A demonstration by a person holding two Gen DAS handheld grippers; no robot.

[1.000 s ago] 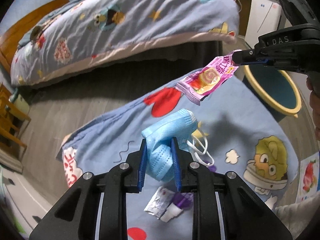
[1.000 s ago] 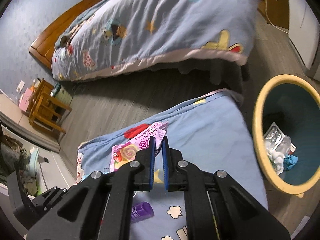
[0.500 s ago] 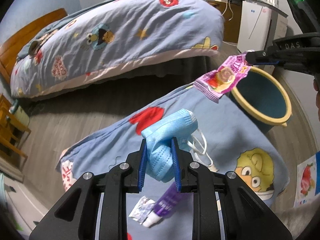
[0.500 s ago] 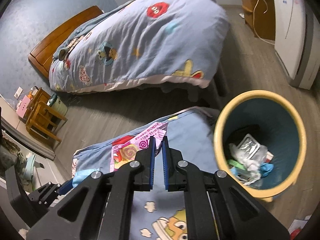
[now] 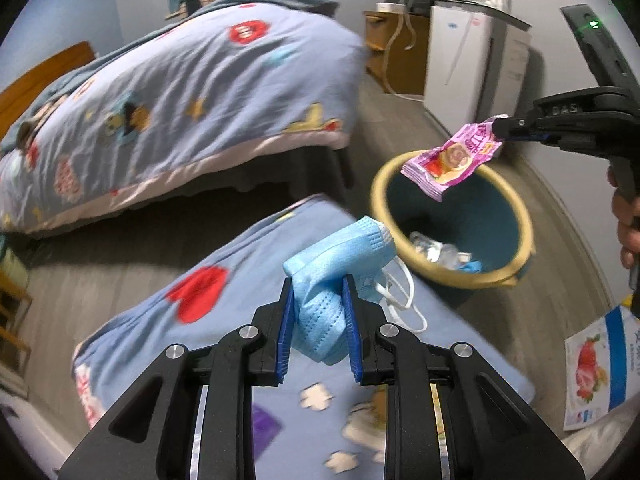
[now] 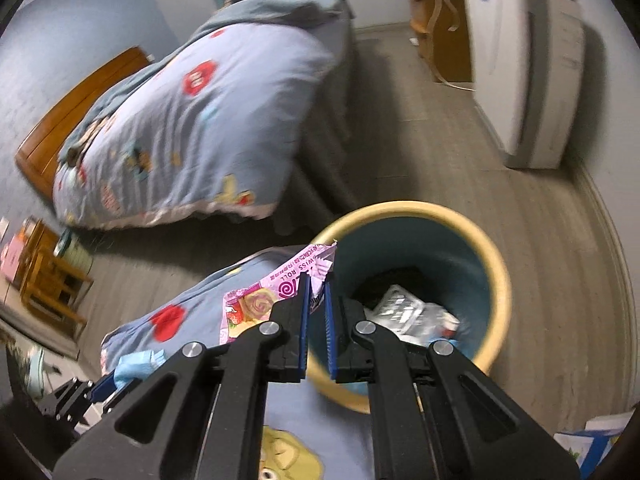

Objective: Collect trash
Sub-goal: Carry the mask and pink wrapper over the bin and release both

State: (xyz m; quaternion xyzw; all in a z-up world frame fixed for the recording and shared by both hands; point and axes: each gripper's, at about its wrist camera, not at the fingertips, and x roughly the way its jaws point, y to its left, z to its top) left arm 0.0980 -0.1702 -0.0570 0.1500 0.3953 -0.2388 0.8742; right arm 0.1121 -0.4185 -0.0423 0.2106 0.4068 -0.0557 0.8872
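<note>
A crumpled light-blue face mask (image 5: 334, 276) with white ear loops hangs above the patterned bedding beside a yellow-rimmed teal trash bin (image 5: 516, 216) already holding wrappers, while a pink Swiss-roll snack wrapper (image 5: 452, 158) dangles by one torn corner over the bin's rim.

This is a bedroom in a home, shown by the bed (image 5: 180, 92) under a cartoon-print quilt with its wooden headboard (image 6: 76, 108), the wood-plank floor (image 6: 420, 152), a small wooden cabinet (image 5: 396, 52) and a yellow-rimmed bin (image 6: 496, 264).
</note>
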